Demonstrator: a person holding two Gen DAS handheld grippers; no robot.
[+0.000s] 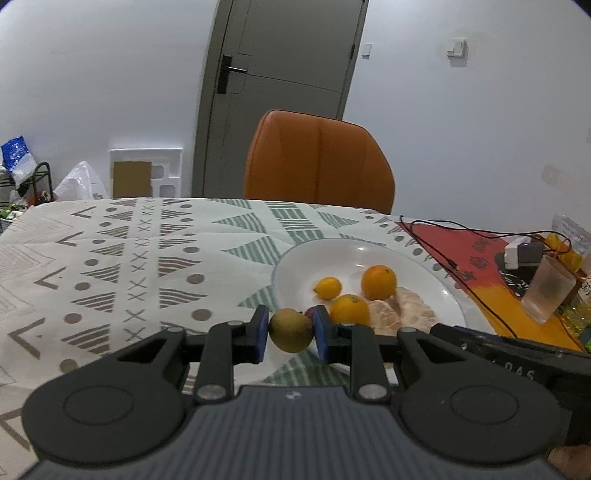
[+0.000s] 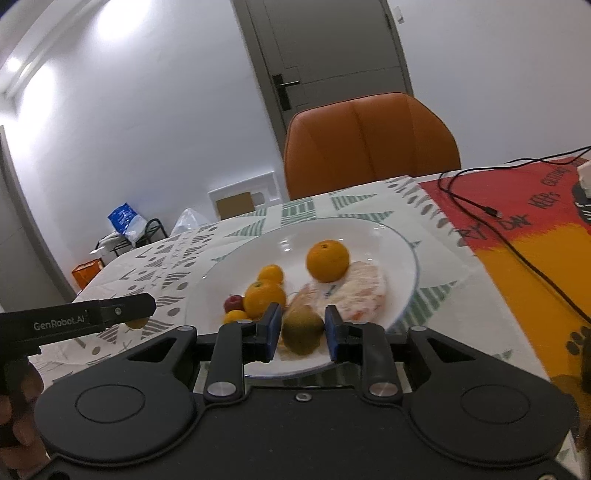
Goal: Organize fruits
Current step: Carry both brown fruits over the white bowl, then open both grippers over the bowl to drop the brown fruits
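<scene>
White walls enclose the room, with a grey door and dark handle behind an orange chair pushed up to a table. The tablecloth is white with grey and green geometric shapes. A foam packing piece leans on the wall. A black rack holds bags in the corner. Ceiling light glares on the upper wall.

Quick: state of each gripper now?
Left gripper: closed on a yellow-green fruit.
Right gripper: greenish fruit between pads; grip cannot be told.
</scene>
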